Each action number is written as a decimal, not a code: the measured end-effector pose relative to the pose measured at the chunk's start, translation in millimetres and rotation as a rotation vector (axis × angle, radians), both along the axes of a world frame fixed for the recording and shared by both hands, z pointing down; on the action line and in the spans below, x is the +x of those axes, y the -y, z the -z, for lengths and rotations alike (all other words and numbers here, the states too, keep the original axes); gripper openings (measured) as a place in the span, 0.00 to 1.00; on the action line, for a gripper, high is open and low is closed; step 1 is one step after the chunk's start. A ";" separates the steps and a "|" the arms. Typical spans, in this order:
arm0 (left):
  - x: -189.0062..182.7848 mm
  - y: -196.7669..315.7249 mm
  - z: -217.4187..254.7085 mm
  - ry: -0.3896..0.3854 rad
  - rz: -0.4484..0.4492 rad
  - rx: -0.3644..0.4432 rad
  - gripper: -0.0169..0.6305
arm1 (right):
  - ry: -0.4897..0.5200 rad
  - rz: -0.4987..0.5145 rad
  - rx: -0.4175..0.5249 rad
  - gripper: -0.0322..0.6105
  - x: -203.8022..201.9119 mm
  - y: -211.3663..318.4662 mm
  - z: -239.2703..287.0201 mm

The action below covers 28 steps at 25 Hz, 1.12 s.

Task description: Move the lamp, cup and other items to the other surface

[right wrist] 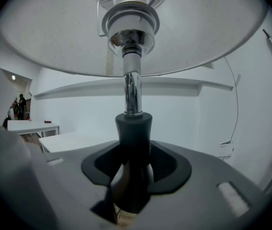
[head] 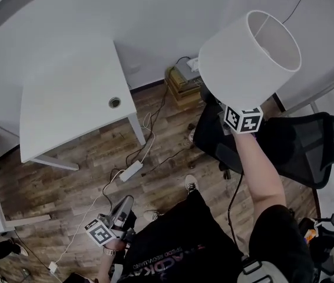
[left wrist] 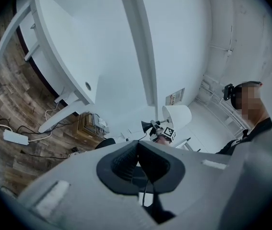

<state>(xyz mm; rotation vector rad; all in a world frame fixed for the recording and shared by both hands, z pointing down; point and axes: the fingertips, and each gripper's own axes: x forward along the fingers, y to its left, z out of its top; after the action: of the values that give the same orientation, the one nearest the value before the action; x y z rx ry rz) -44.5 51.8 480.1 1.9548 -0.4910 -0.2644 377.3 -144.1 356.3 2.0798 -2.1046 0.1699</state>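
The lamp has a white drum shade (head: 249, 58) and is held up in the air, above the black chair. My right gripper (head: 232, 109) is shut on its black neck (right wrist: 133, 128), just below the chrome stem (right wrist: 132, 87); the shade's underside (right wrist: 126, 28) fills the top of the right gripper view. The lamp's foot is hidden. My left gripper (head: 121, 210) hangs low by the person's left leg over the wood floor, its pads (left wrist: 126, 163) together with nothing between them. The left gripper view also catches the lamp shade (left wrist: 178, 116) in the distance. No cup is in view.
A white desk (head: 72, 99) with a round cable hole (head: 114, 102) stands at the left. A black mesh office chair (head: 296, 140) is at the right. A power strip (head: 130, 171) and cables lie on the floor, with a stacked box (head: 181, 81) by the wall.
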 end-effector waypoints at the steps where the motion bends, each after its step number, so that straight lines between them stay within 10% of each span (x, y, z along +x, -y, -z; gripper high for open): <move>1: 11.9 0.9 0.6 0.006 -0.012 0.001 0.02 | 0.002 -0.010 -0.001 0.31 14.7 -2.6 -1.5; 17: 202.2 -0.7 -20.6 0.086 -0.108 -0.059 0.02 | 0.096 -0.062 0.033 0.31 213.3 -3.1 -58.2; 28: 235.2 0.8 -37.6 0.245 -0.187 -0.141 0.02 | 0.172 -0.273 0.020 0.31 319.8 -11.6 -134.4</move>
<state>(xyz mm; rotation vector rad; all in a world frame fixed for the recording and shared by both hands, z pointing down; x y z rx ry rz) 190.7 51.0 517.7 1.8882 -0.4676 0.1272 697.1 -132.5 490.7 2.4376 -1.9054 0.3787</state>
